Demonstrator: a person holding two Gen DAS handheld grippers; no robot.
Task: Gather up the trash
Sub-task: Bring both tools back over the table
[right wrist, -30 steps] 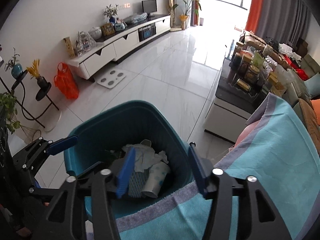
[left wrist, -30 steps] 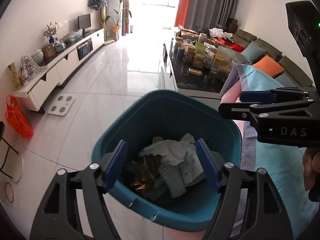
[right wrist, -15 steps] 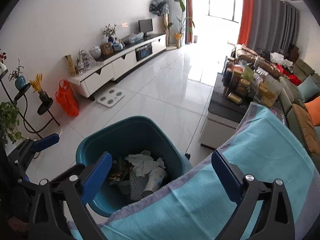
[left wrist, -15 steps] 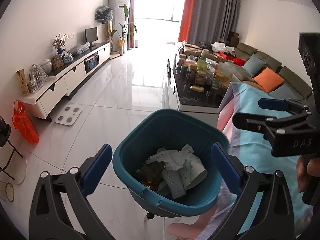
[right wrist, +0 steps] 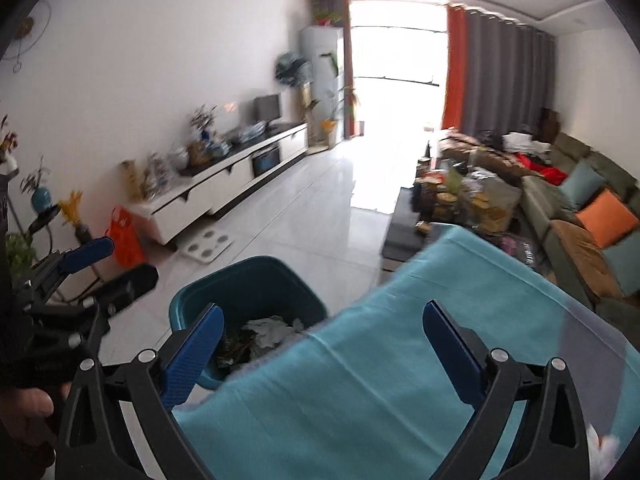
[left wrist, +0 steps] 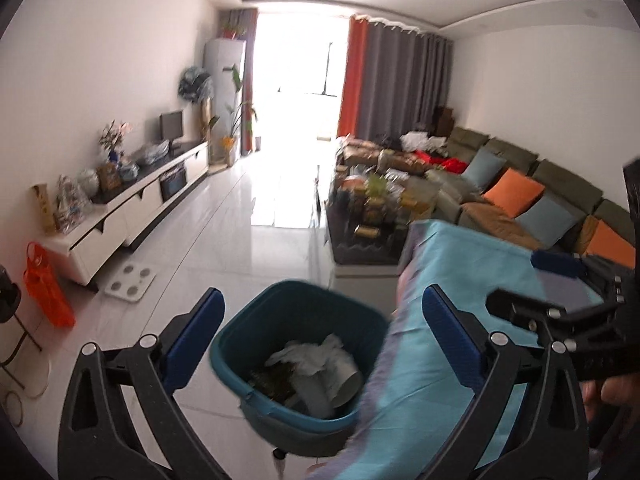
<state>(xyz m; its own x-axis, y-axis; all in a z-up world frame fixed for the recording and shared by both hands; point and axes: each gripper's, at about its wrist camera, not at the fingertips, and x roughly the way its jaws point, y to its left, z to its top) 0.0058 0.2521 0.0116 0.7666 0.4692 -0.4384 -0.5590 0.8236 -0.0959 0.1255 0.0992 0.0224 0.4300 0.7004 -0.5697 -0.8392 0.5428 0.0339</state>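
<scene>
On the white floor (left wrist: 240,240), beside the teal cloth (left wrist: 460,280): bin (left wrist: 280,308) w/ trash (left wrist: 316,364) inside. My L gripper (left wrist: 320,332) hangs above it, jaws just opened, spread wide, nothing betw. them. My R gripper (right wrist: 320,344), over cloth edge, likewise wide apart & empty. Sofa (left wrist: 520,184) at far right.

Bright daylight from blown-out window (left wrist: 300,60); glare on floor (left wrist: 256,216); motion blur throughout; fisheye edges bent, dark.
</scene>
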